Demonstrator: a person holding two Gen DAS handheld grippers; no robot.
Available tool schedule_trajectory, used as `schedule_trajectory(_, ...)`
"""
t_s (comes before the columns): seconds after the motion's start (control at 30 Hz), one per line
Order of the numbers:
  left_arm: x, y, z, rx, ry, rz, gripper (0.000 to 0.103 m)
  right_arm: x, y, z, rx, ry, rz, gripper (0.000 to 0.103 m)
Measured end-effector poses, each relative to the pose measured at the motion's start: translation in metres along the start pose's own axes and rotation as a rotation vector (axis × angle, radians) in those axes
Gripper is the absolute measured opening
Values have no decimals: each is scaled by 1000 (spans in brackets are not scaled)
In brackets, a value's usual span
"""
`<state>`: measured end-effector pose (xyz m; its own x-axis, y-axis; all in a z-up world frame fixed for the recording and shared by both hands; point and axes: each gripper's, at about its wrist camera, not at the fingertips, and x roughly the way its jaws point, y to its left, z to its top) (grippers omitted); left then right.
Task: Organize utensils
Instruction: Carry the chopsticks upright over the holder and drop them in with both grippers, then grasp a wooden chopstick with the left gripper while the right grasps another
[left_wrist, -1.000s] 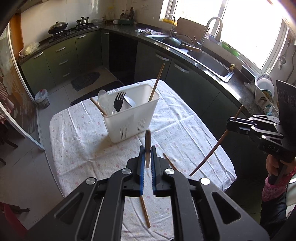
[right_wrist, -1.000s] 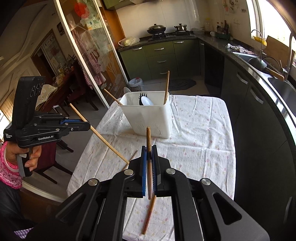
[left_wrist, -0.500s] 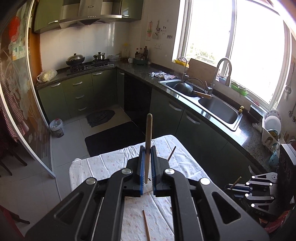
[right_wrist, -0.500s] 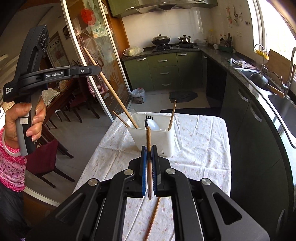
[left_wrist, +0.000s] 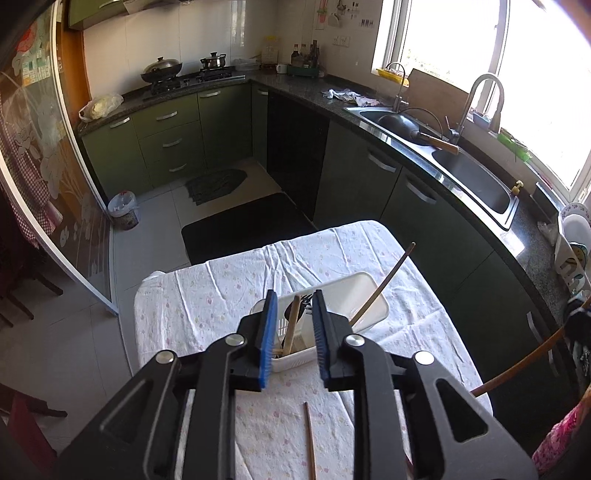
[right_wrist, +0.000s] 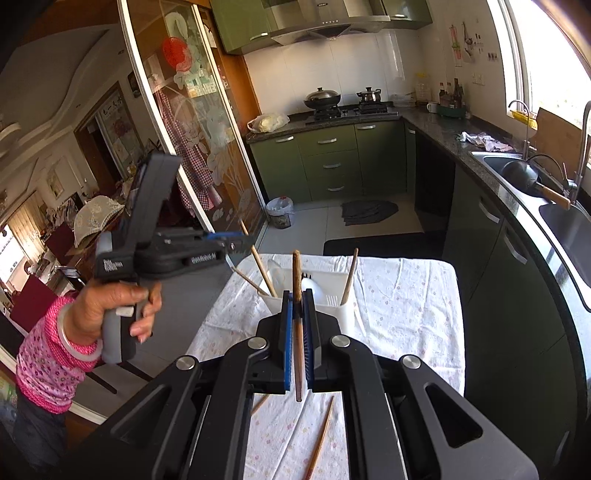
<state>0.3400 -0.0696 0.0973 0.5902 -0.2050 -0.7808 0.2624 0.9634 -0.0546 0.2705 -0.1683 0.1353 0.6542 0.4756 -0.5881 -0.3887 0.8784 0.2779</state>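
2 chopsticks matter: the left gripper (left_wrist: 291, 328), low in the frame, has just been opening, dropping 1 (left_wrist: 290, 328) into the white basket (left_wrist: 373, 295). The right gripper (right_wrist: 297, 343) is pinching another chopstick (right_wrist: 296, 295); aiming above the basket is wise.

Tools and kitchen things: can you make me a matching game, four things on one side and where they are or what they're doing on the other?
Things
1. left tool
2. right tool
3. black fork
4. wok

Places or states
A. lying in the sink
B. open, pinching nothing
C. shut on a chopstick
D. standing in the white basket

Pairs: 1-B, 2-C, 3-D, 4-A

The left tool's jaws have just been opening. A second chopstick shows between them, standing in the basket, but the pads do not press it.
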Motion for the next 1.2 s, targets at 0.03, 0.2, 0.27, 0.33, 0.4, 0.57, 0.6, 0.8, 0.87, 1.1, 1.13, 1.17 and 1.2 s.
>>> schedule_trajectory(0.03, 1, 1, -2, -4, -1, 3, 34, 0, 0, 8, 9, -20, 7, 6)
schedule_trajectory(0.2, -17, 2, -10, -1, -35, -20, 43, 11, 2, 50, 27, -127, -29, 6)
schedule_trajectory(0.27, -27, 1, -16, 9, -50, -30, 46, 23, 2, 63, 25, -157, -70, 6)
schedule_trajectory(0.33, -35, -2, -24, 24, -55, -38, 49, 42, 0, 70, 23, -166, -106, 6)
schedule_trajectory(0.4, -37, -5, -35, 48, -36, -47, 53, 65, -3, 72, 19, -149, -142, 6)
schedule_trajectory(0.57, -26, -9, -67, 76, 68, -72, 55, 129, -13, 61, 15, -56, -181, 6)
schedule_trajectory(0.6, -22, -9, -74, 75, 90, -81, 56, 139, -14, 56, 14, -36, -183, 6)
schedule_trajectory(0.8, -6, -11, -99, 70, 166, -103, 63, 170, -20, 27, 0, 45, -176, 16)
schedule_trajectory(0.87, 0, -12, -106, 61, 190, -105, 66, 159, -22, 22, 11, 13, -167, 35)
schedule_trajectory(1.1, 45, -21, -135, 86, 328, -91, 65, 64, -16, -5, 5, -95, -90, 37)
schedule_trajectory(1.13, 54, -22, -140, 86, 352, -85, 63, 53, -16, -12, 0, -92, -83, 41)
schedule_trajectory(1.17, 64, -24, -144, 87, 377, -84, 56, 43, -16, -19, -6, -84, -82, 42)
schedule_trajectory(1.2, 75, -25, -149, 86, 402, -82, 52, 37, -17, -28, -13, -67, -86, 42)
